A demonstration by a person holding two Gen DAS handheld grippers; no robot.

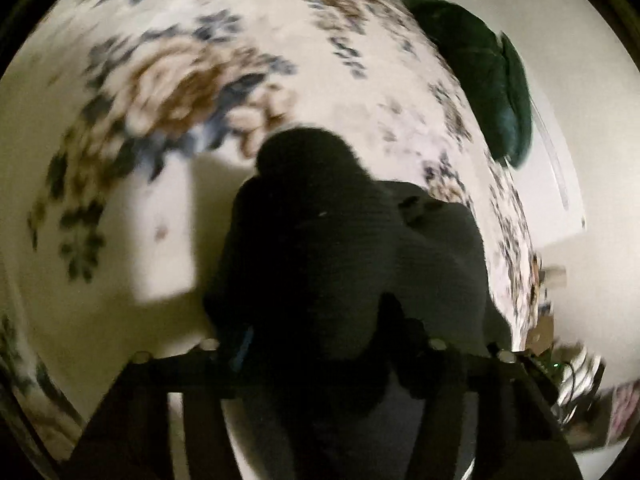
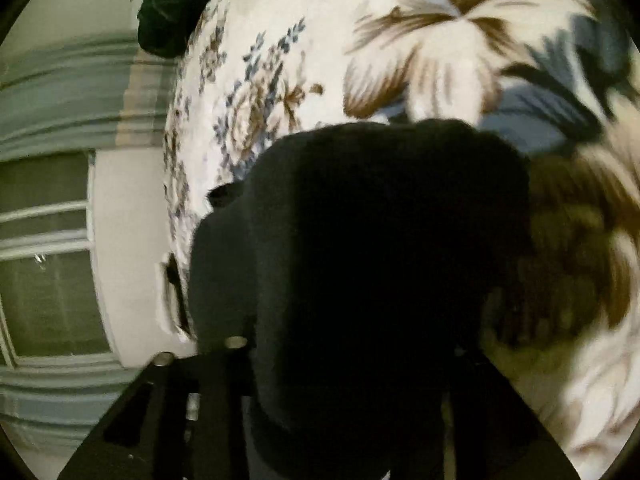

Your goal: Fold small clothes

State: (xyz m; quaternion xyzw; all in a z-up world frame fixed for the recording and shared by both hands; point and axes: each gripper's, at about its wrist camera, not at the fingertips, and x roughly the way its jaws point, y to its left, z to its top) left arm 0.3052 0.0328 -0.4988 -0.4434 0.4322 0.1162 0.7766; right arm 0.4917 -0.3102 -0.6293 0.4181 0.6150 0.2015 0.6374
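A dark knitted garment [image 1: 340,264] fills the middle of both wrist views, bunched up on a cream bedspread [image 1: 168,92] printed with brown and blue flowers. In the left wrist view the left gripper [image 1: 320,360] sits low in the frame, its dark frame and fingers mostly hidden behind the cloth; the fabric is heaped right between and over the fingers, so the jaws look partly closed with the garment gathered in them, though the pads themselves cannot be seen. In the right wrist view the right gripper [image 2: 352,360] is likewise buried under the same dark garment [image 2: 380,240], which drapes over the finger area and hides the fingertips; whether the pads truly pinch the cloth cannot be told for sure, but the fabric lies between them and the jaws appear narrowed. A dark green cushion [image 1: 492,76] rests at the far edge of the bedspread, near a pale wall [image 1: 580,120]. The right view also shows a window [image 2: 48,272] with white bars and greyish striped curtains. No brand, label or writing can be read anywhere; both pictures are blurred
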